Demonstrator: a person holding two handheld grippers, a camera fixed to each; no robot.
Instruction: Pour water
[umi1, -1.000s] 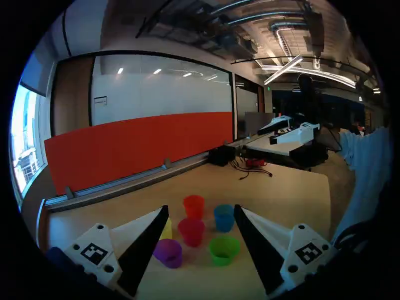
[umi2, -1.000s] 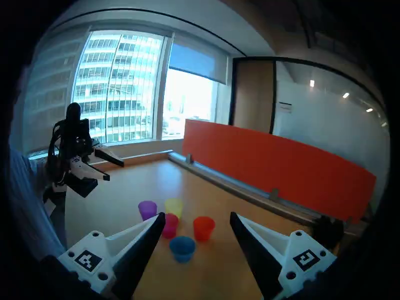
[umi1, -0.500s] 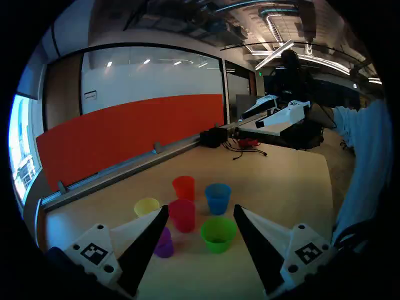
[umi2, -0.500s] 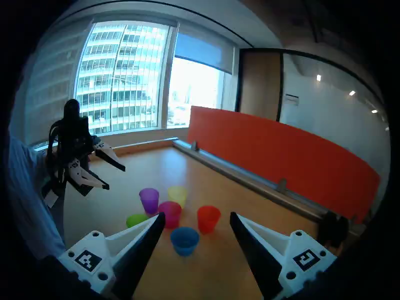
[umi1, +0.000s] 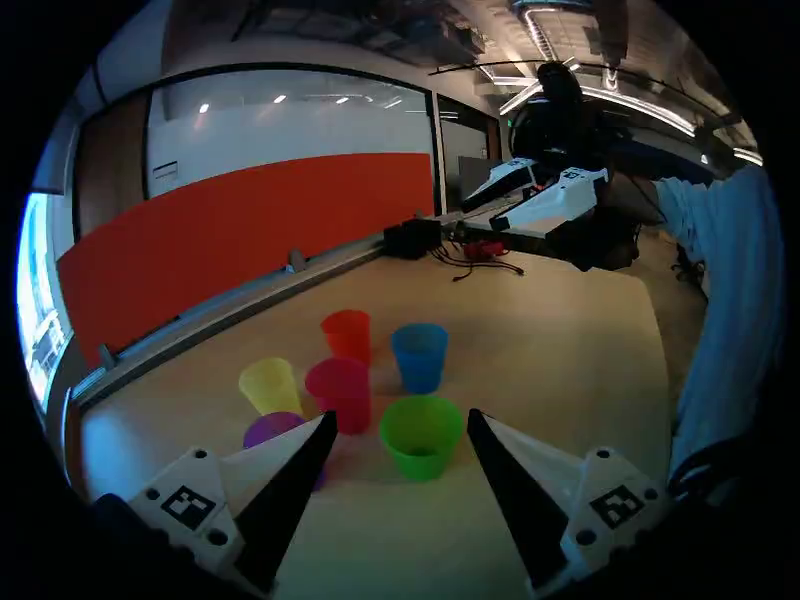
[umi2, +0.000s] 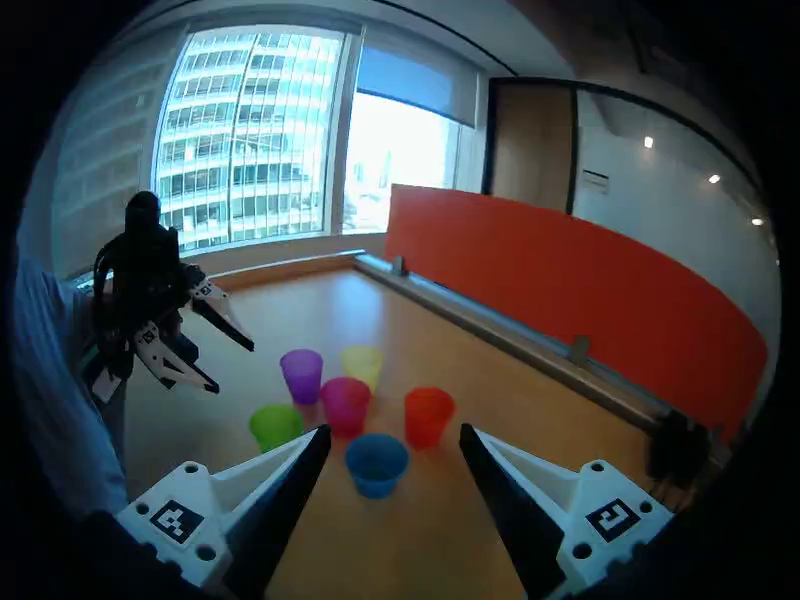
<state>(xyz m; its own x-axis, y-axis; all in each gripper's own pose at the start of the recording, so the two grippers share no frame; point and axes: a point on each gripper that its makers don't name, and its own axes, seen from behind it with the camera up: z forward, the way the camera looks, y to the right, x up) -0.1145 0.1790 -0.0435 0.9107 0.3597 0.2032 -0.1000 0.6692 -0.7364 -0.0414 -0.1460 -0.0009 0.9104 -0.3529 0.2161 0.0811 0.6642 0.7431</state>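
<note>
Left claw (umi1: 400, 414), open like right claw (umi2: 394, 430), has neared the green cup (umi1: 421, 440) just ahead.

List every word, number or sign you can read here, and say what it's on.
No text can be read.
Square black-and-white markers on the left gripper and the right gripper: patterns, no letters.
The wall notice: too small to read.
</note>
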